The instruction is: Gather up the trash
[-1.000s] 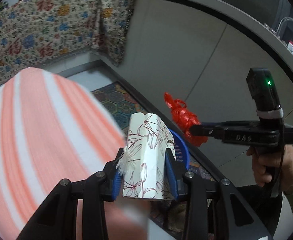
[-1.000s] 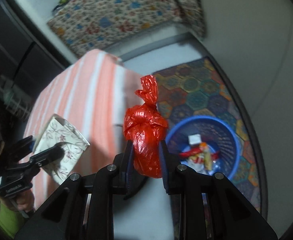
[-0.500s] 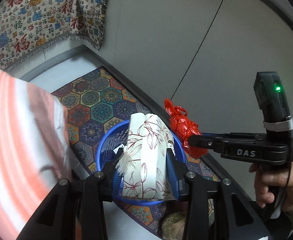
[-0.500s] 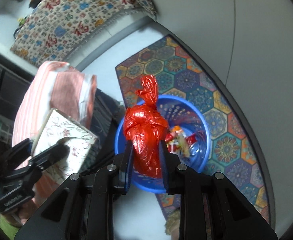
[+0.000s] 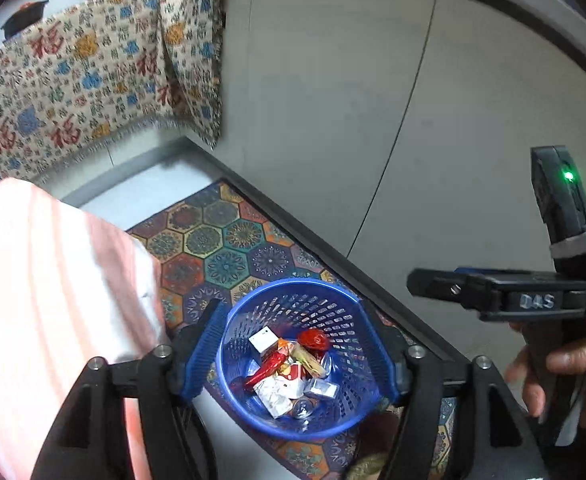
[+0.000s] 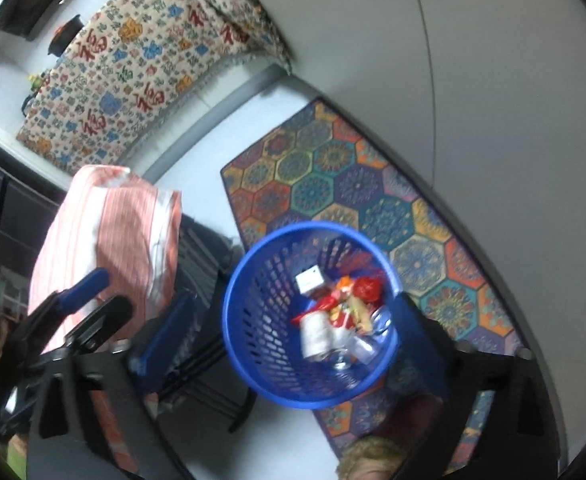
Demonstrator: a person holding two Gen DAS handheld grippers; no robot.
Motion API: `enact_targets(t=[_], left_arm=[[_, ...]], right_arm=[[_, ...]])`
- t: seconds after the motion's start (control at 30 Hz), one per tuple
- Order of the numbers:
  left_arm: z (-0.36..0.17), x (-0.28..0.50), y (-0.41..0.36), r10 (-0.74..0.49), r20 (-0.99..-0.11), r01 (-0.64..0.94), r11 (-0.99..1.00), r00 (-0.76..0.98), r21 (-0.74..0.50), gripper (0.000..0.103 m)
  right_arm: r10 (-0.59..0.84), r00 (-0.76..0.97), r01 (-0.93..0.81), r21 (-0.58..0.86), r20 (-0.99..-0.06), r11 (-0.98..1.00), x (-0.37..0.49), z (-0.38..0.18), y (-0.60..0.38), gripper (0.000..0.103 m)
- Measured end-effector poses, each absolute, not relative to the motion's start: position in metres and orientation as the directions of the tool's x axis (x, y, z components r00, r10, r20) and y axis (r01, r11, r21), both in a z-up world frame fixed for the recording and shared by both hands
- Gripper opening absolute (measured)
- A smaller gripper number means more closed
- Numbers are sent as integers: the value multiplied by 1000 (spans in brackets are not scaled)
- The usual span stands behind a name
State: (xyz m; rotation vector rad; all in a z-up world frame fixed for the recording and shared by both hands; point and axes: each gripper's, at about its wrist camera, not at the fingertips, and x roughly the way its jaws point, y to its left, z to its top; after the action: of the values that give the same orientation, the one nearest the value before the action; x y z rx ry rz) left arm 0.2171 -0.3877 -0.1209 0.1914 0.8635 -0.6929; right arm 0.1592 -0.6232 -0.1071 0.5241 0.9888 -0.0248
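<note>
I'm looking straight down into the blue basket (image 5: 335, 420), which stands on the floor at the near end of the patterned rug (image 5: 221, 248), close to the grey cabinet front (image 5: 333, 120). The trash (image 5: 289, 372) lies at its bottom: a small white box (image 5: 263, 342) toward the far side, a knotted red bag (image 5: 313, 339) beside it, and a jumble of red, yellow and silver wrappers toward the near wall. From the right wrist view the same heap (image 6: 339, 316) sits inside the basket (image 6: 253, 360), though that picture is blurred and I can't sort the pieces.

My left gripper (image 5: 293, 348) hangs over the basket with its blue-padded fingers (image 5: 203, 344) spread wide, roughly spanning the rim, and nothing between them. My right gripper (image 6: 289, 336) is likewise spread wide and empty above the basket; in the left view I see it side-on (image 5: 421, 282), with my hand (image 5: 561, 376) on the handle.

I judge this to be the end of a drop: both tools are empty over the bin. The next move calls for lifting clear of the rim and turning toward the striped orange cloth (image 5: 53, 300) at the left, or wherever more litter lies; none shows outside the basket here.

Readable writing: "DAS" raised on the right tool's body (image 5: 537, 301), and red "福" characters repeated across the hanging cloth (image 5: 93, 80). The wrappers' print is too small to read.
</note>
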Motion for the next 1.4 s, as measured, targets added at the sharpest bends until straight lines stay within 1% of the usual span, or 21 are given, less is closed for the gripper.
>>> enact_targets(t=[0.03,0.1,0.2,0.33,0.4,0.47,0.6,0.67,0.77,0.87,0.93,1.07,1.17,1.4], left_arm=[[-114,213,-382,-486,-750,631,766,448,-119,86],[-101,197,-370,-490,-740,635,765,461,-111,87],[-89,173,-358,-441,-756,614,787,483,-66,89],[-75,145,-343,-434,-742,609,792,510,-45,89],[-68,134,-337,-423,-732,604,797,534,-19,89],[-62,126,-331,-418,-723,596,803,550,-10,89],[-48,112,-321,-391,-693,562,827,605,24,89],[-45,111,-319,-368,-705,535,845,606,19,89],[-42,110,-316,-328,-718,501,865,614,34,89],[-44,104,-317,-291,-735,492,868,613,68,89],[-45,103,-316,-293,-750,503,862,593,60,89],[-48,97,-314,-287,-754,505,860,590,67,89],[-51,95,-314,-296,-769,513,857,567,49,89],[-52,94,-315,-314,-776,522,853,547,23,89]], right_arm=[[186,569,252,385,-801,888,155,-99,-620,103],[134,593,239,333,-794,912,145,-83,-610,103],[23,605,233,205,-796,950,126,-62,-596,103],[-83,655,227,91,-751,970,87,-38,-572,103],[-125,691,224,46,-712,974,64,-27,-560,103],[-141,721,232,45,-678,972,44,-18,-552,103],[-133,743,272,114,-656,956,15,-10,-552,103],[-106,751,262,146,-652,954,9,-9,-552,103],[-57,723,233,165,-689,958,6,-8,-548,103],[-72,709,229,132,-702,964,0,-3,-536,103],[-86,692,234,110,-716,966,-5,-2,-530,103],[-91,649,256,104,-755,961,-13,-5,-525,103],[-99,626,271,97,-773,958,-18,-7,-523,103],[-80,611,265,109,-787,958,-26,-4,-517,103]])
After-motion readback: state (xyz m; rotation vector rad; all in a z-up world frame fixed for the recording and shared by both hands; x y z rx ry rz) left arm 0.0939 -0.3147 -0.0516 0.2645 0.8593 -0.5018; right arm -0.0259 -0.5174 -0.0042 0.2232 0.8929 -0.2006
